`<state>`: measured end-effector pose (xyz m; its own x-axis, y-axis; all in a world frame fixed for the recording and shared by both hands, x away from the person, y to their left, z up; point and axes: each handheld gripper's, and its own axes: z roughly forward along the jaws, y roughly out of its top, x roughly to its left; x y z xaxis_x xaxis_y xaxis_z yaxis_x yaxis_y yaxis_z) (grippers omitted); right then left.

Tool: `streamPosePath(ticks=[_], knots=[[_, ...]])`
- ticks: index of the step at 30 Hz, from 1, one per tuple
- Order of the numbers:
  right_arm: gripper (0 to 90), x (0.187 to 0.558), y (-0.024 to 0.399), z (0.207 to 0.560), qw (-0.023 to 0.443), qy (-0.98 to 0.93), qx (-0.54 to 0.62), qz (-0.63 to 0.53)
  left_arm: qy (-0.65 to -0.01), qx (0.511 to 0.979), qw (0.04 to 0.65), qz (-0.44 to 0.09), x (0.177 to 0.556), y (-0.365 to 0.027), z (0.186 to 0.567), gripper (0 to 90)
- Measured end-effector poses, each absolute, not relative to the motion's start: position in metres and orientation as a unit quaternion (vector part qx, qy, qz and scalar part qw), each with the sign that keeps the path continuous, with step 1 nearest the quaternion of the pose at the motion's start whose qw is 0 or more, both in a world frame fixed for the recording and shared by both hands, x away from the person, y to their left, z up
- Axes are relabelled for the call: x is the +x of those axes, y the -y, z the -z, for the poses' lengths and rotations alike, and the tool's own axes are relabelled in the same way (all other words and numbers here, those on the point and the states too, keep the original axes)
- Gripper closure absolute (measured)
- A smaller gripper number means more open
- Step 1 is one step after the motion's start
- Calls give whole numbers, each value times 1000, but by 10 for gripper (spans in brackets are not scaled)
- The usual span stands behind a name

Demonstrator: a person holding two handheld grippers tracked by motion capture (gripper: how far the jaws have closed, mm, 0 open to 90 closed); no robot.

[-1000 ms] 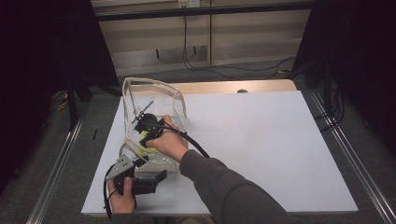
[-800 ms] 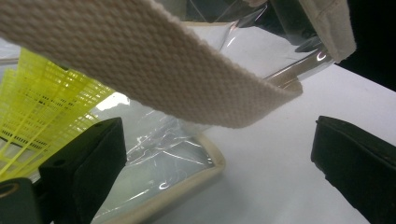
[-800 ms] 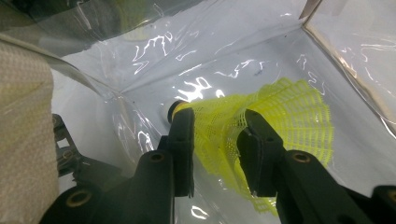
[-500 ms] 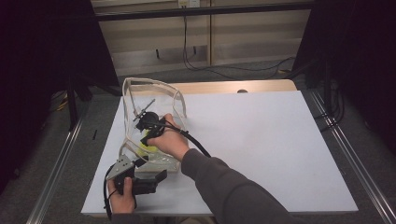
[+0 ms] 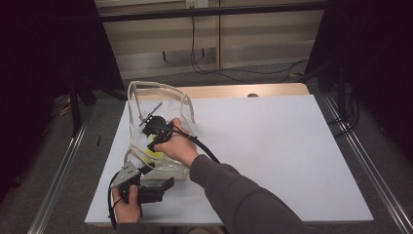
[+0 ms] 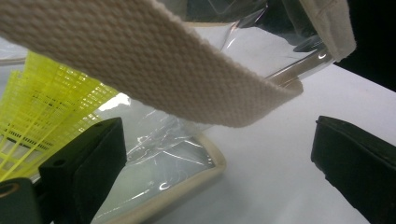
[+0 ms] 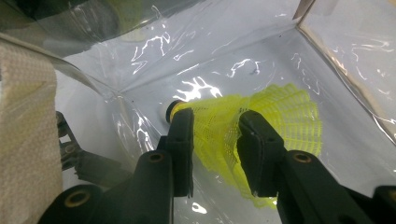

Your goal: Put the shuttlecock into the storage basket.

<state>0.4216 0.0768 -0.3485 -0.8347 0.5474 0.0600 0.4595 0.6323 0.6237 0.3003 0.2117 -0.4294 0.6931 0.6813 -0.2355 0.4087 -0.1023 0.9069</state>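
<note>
Shuttlecock pinched between right fingers

A yellow plastic mesh shuttlecock with a dark rounded cork tip lay tilted between the two jaws of the right claw, its flared skirt spreading past them. It sat inside a clear plastic bag with cream fabric trim, which stood open just beyond the left claw.

Right gripper jaws clamped; left gripper jaws wide apart.
</note>
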Motion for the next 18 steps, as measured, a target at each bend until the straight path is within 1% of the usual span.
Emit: streamPosePath(ticks=[13,18], knots=[[658,422,-74,347,69,-902,281,-320,-372,732,558,-123,300,-212,429,34],[641,422,-74,346,72,-902,283,-319,-372,732,557,-123,300,-212,429,34]])
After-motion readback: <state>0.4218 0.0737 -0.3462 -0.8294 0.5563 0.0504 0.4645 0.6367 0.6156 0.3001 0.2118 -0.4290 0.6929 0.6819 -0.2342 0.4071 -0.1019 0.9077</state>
